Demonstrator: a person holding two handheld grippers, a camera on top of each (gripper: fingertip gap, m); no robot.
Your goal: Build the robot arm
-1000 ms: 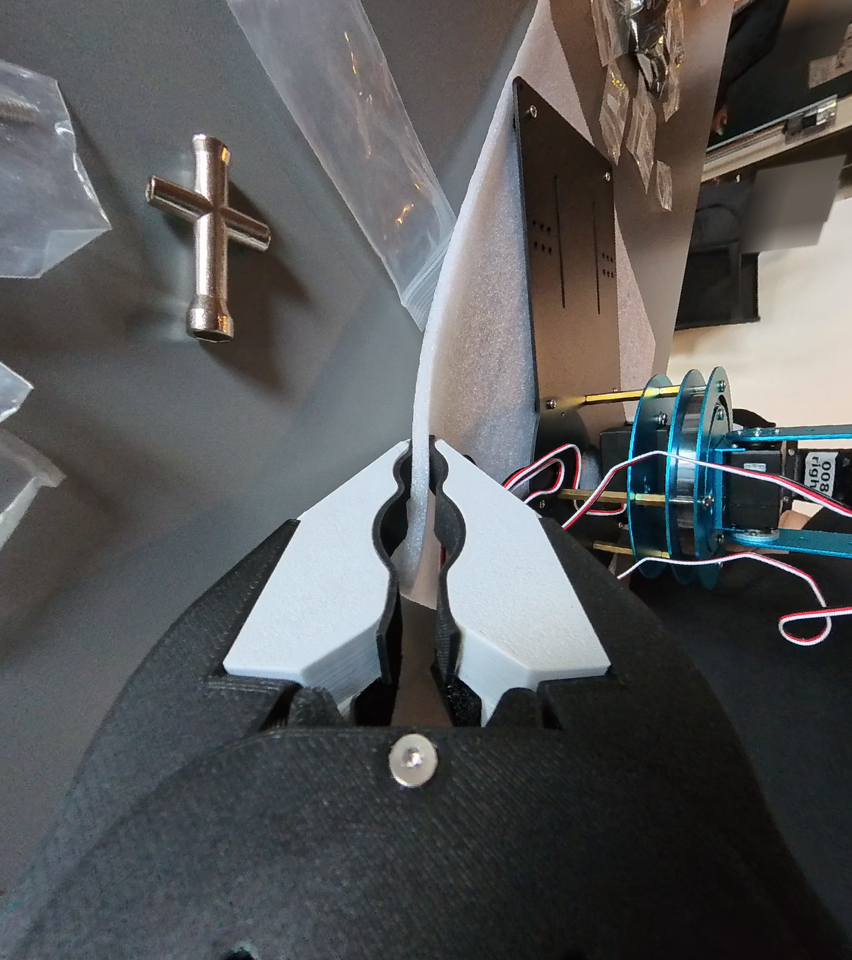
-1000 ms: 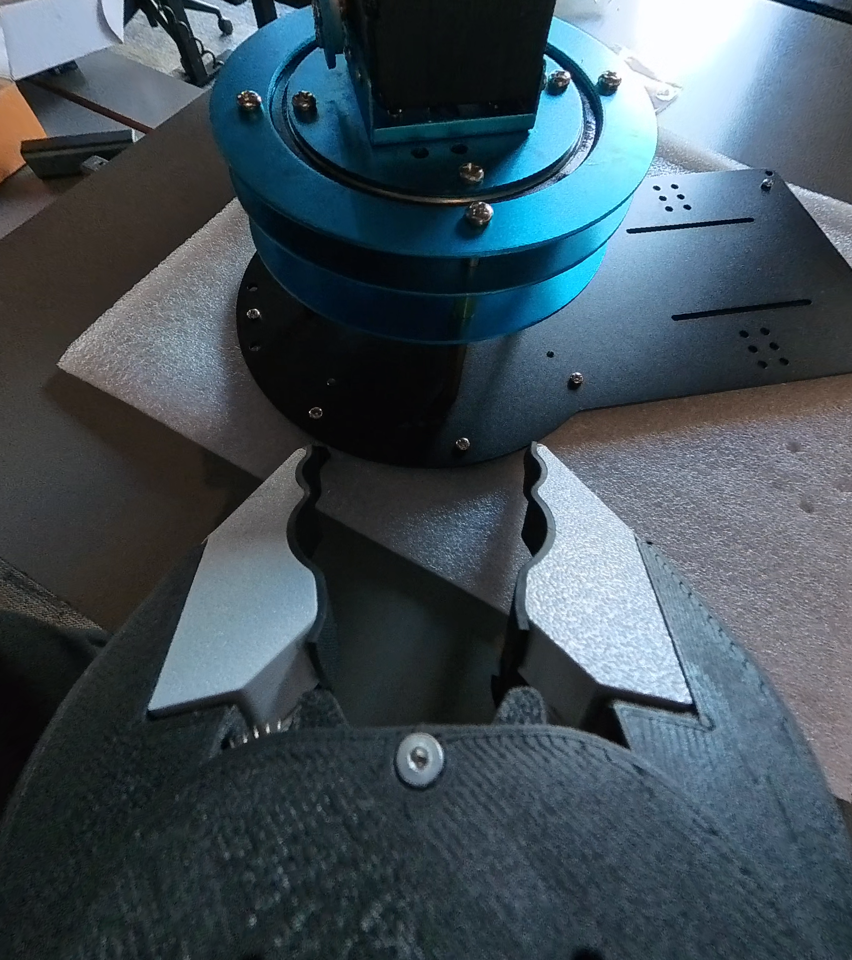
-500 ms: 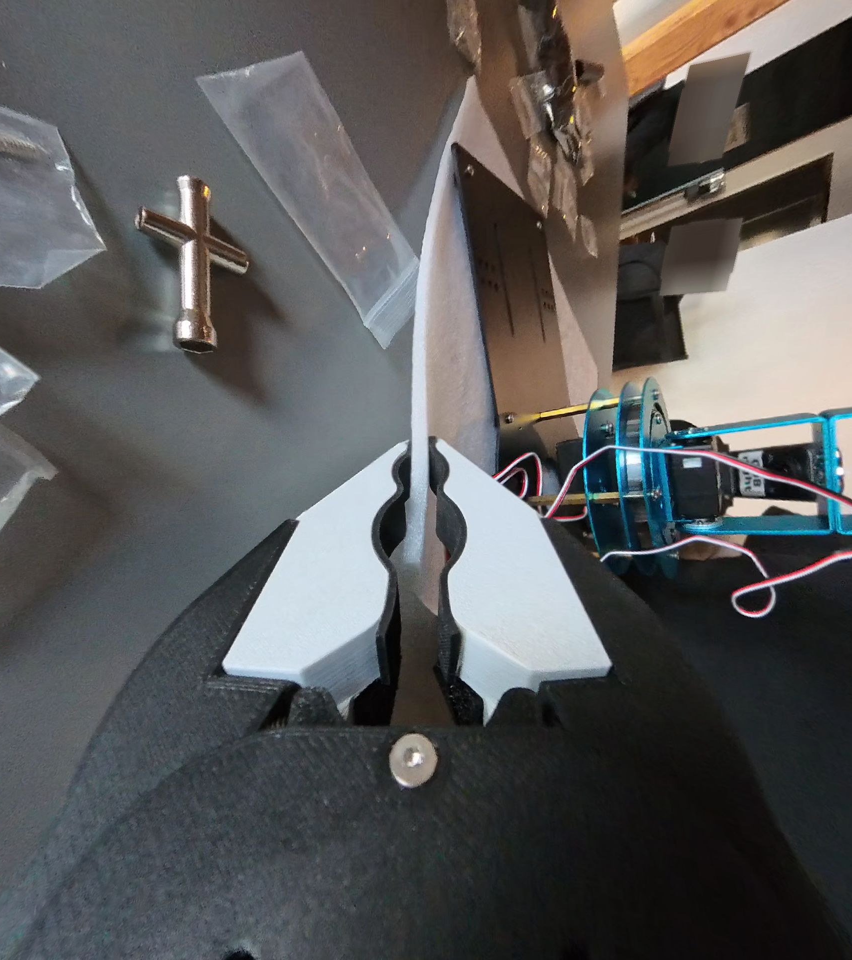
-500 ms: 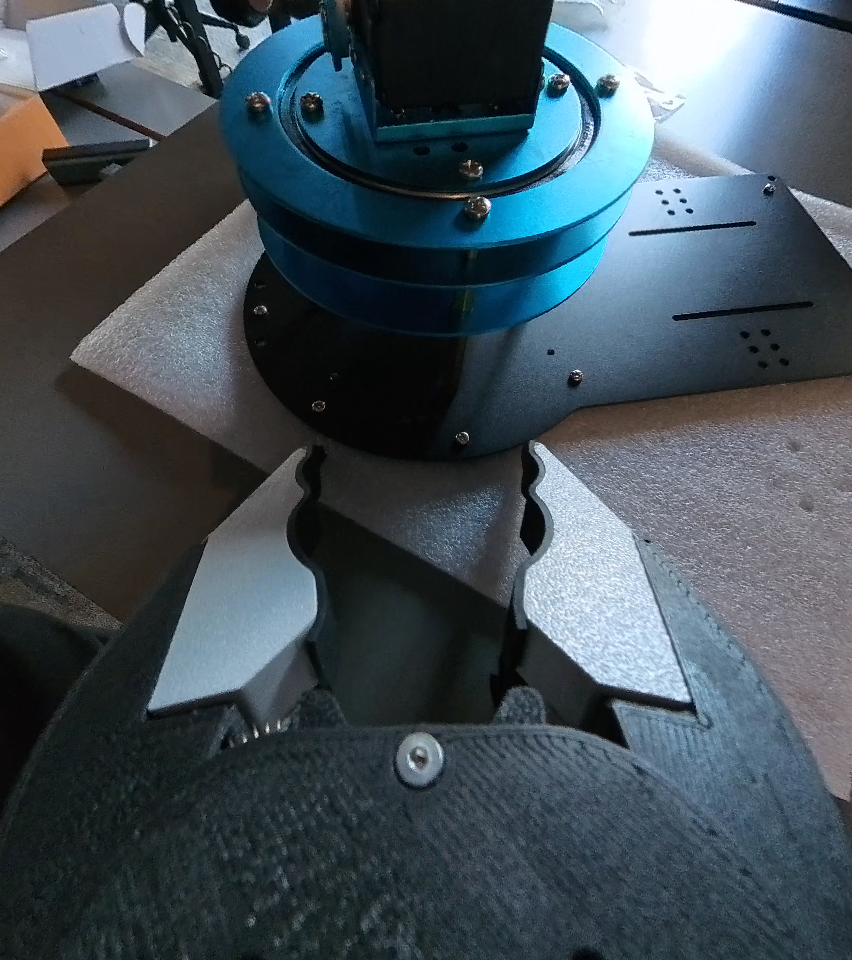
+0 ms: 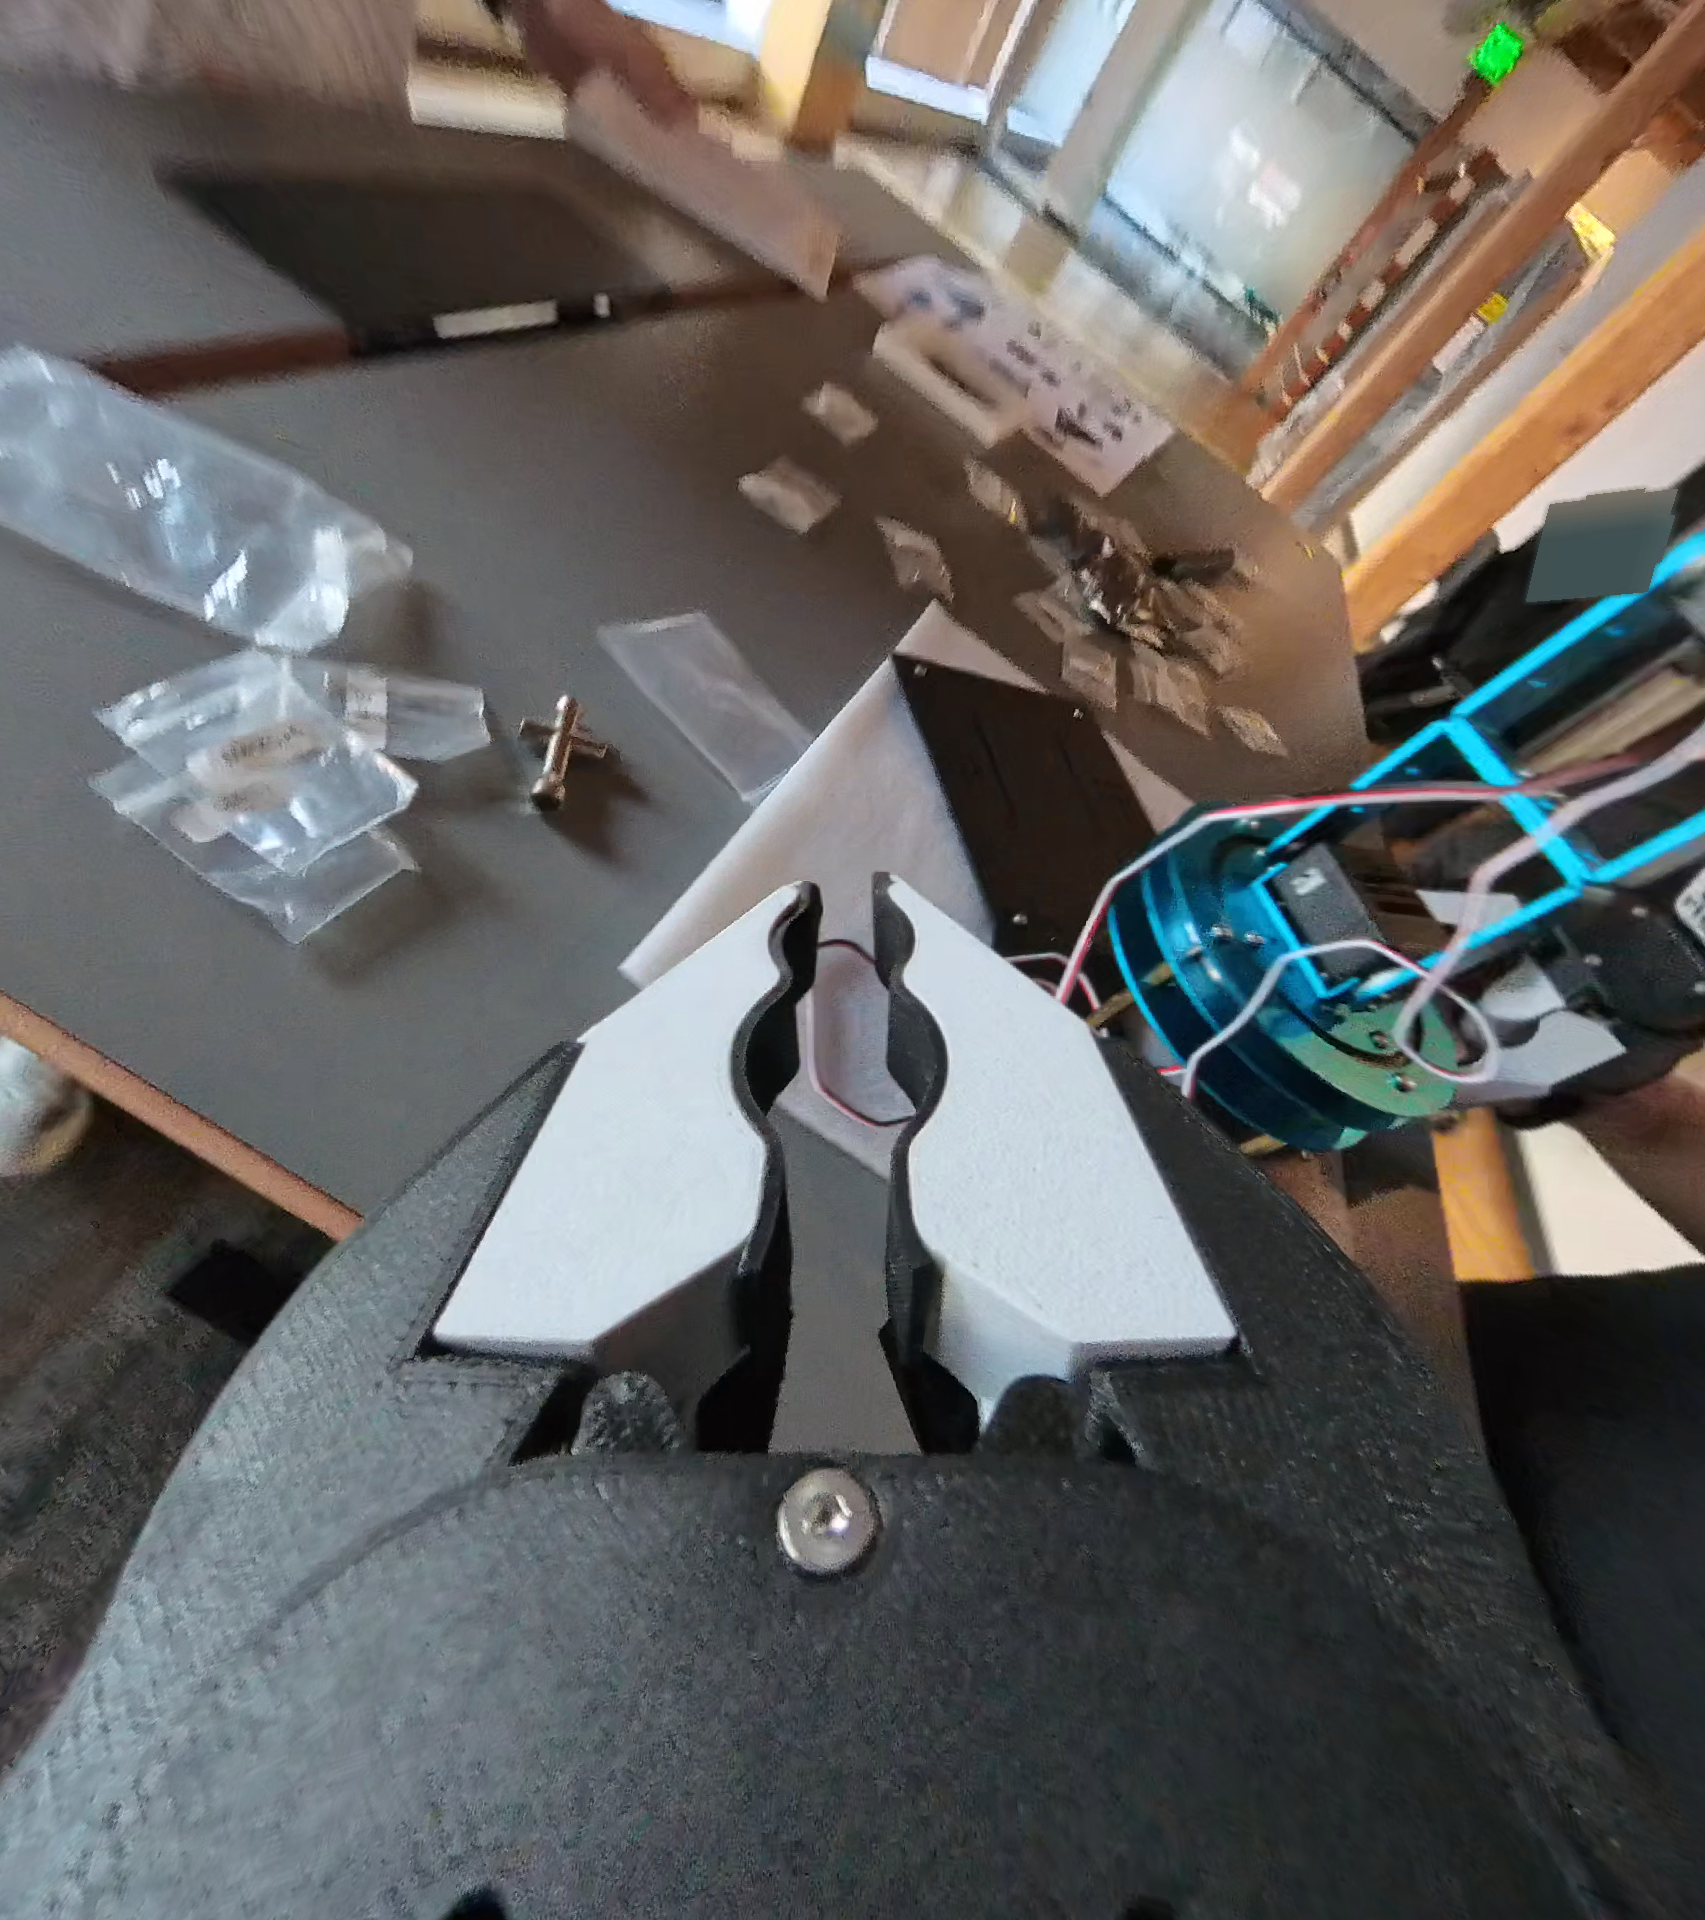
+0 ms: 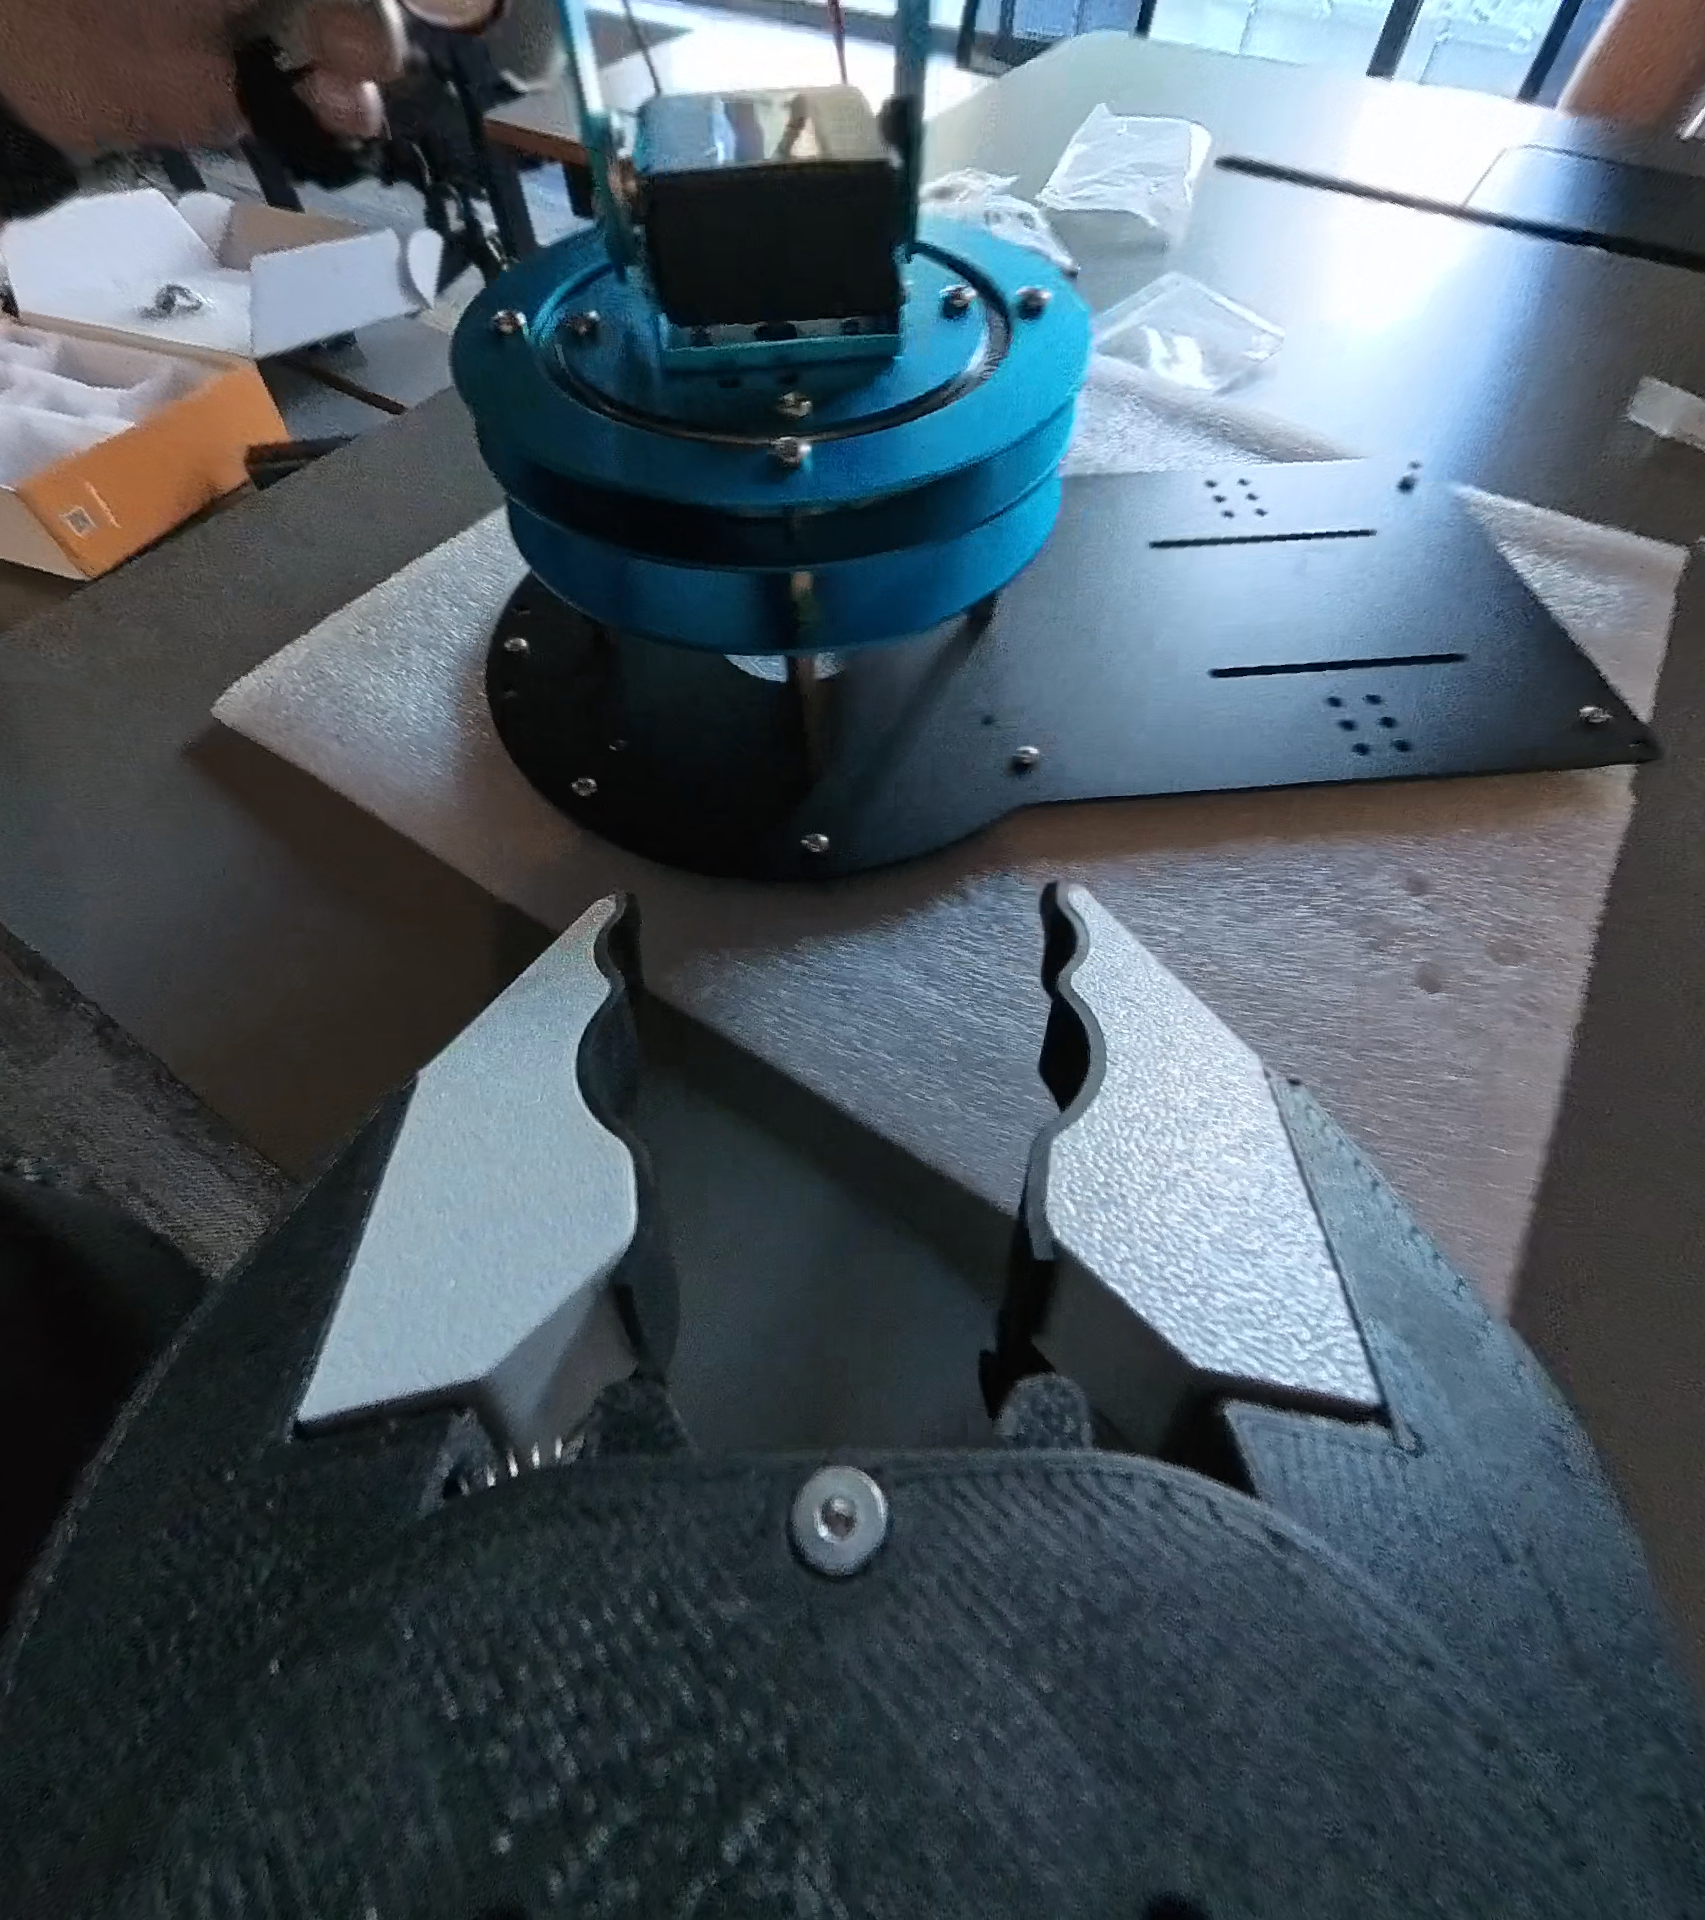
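Note:
My left gripper [image 5: 843, 896] hangs above the table edge, jaws a narrow gap apart and empty. Past its tips lie a white foam sheet [image 5: 827, 790] and a black base plate [image 5: 1024, 790] on it. A blue turntable [image 5: 1274, 997] with a blue arm frame [image 5: 1513, 790] and red-white wires [image 5: 1087, 966] stands on the plate. My right gripper [image 6: 837, 914] is open and empty, low over the foam sheet [image 6: 1243, 956], just short of the plate's [image 6: 1243, 603] round end. The turntable [image 6: 775, 447] carries a black servo [image 6: 775, 260]. The right gripper also shows behind the turntable in the left wrist view [image 5: 1554, 1039].
A metal cross wrench [image 5: 562, 753] and several clear plastic bags [image 5: 245, 769] lie on the dark table [image 5: 515, 520] to the left of the foam. An open orange box [image 6: 69, 447] and a white box [image 6: 204, 260] sit at the far left. More bags [image 6: 1128, 177] lie behind the turntable. Spacing between my two grippers at the tips: around 30 centimetres.
My left gripper has let go of the foam sheet's edge, opened slightly and pulled back and up; the foam lies flat. My right gripper has drawn back a little from the plate.

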